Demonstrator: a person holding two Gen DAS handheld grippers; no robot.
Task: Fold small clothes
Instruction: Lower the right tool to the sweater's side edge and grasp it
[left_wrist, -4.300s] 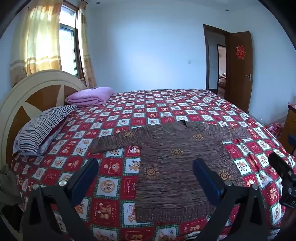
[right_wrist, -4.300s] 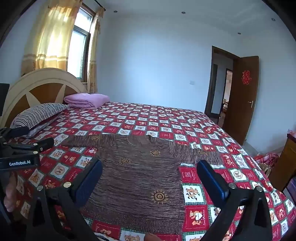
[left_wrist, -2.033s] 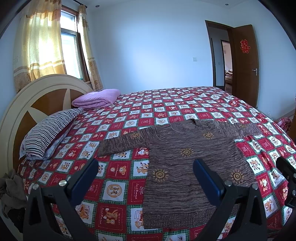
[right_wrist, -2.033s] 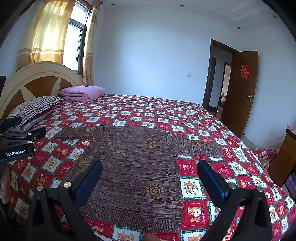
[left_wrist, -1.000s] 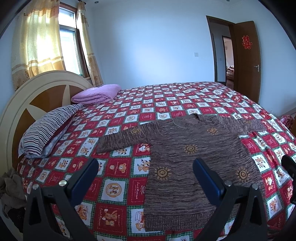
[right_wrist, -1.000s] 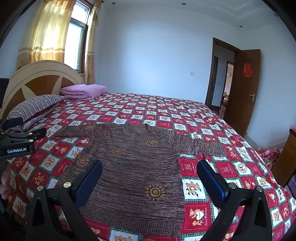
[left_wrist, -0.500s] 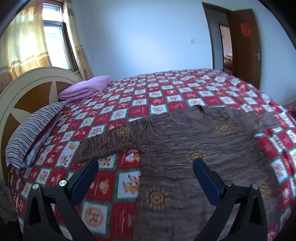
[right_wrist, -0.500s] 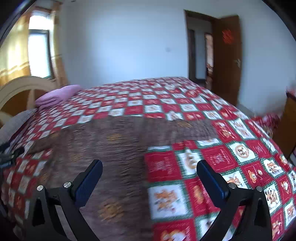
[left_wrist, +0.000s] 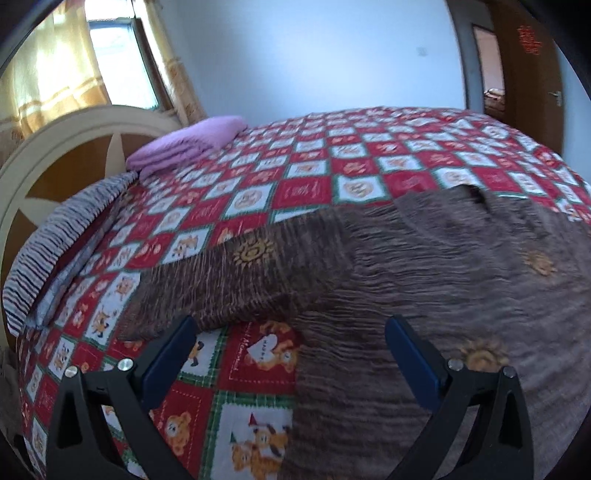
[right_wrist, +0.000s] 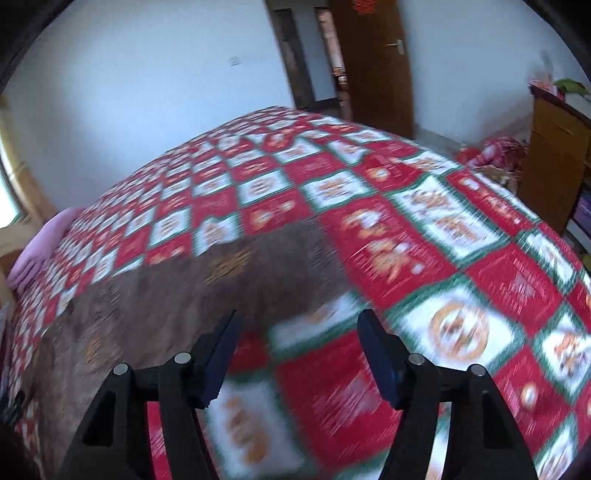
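Observation:
A brown knitted sweater (left_wrist: 424, 266) with sun motifs lies flat on a red and white checked bedspread (left_wrist: 332, 155), sleeves spread. My left gripper (left_wrist: 288, 343) hangs open just above the bed, near the lower edge of the sweater's left sleeve (left_wrist: 236, 280) by the armpit. In the blurred right wrist view, my right gripper (right_wrist: 297, 343) hovers over the bedspread (right_wrist: 461, 266) beside the end of the right sleeve (right_wrist: 258, 273); its jaws are closing with no cloth between them.
A striped pillow (left_wrist: 62, 236) and a folded purple blanket (left_wrist: 188, 144) lie by the round headboard (left_wrist: 74, 147). A wooden door (right_wrist: 369, 62) stands open beyond the bed. A wooden cabinet (right_wrist: 554, 155) is at the right, with red cloth (right_wrist: 491, 151) on the floor.
Both grippers came down and forward toward the bed. The left closed in on the left sleeve. The right swung and rolled toward the right sleeve, and its jaws narrowed.

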